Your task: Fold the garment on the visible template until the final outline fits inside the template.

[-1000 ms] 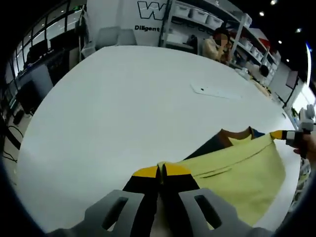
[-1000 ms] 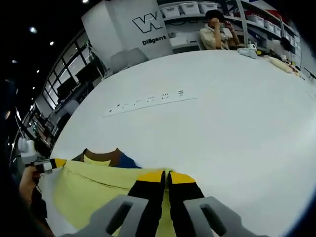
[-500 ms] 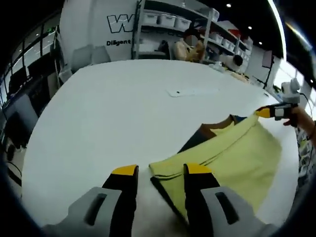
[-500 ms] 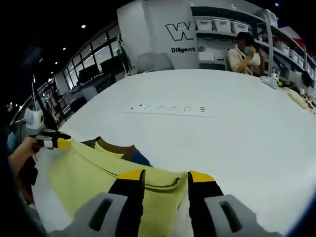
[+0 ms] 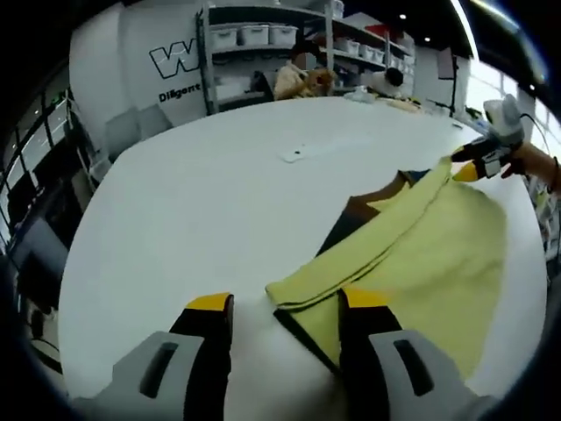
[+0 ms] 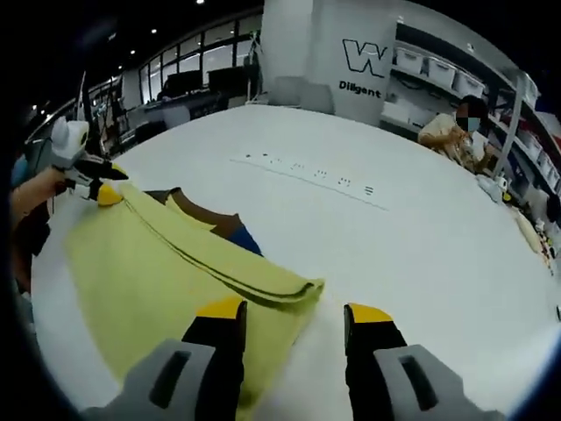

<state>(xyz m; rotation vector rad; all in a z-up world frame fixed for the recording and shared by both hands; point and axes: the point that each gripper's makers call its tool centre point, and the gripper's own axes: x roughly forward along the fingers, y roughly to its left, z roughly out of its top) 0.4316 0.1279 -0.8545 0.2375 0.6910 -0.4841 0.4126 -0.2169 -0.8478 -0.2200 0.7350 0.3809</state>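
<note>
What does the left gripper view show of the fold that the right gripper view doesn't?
Left gripper view: the folded yellow garment seen from one end, with a dark underlayer peeking out at the near corner, just ahead of the open left gripper. Right gripper view: the opposite end, its corner just ahead of the open right gripper, plus the row of printed marks on the long white strip. Shared: the white table, the garment's brown collar, a seated person in the background.
</note>
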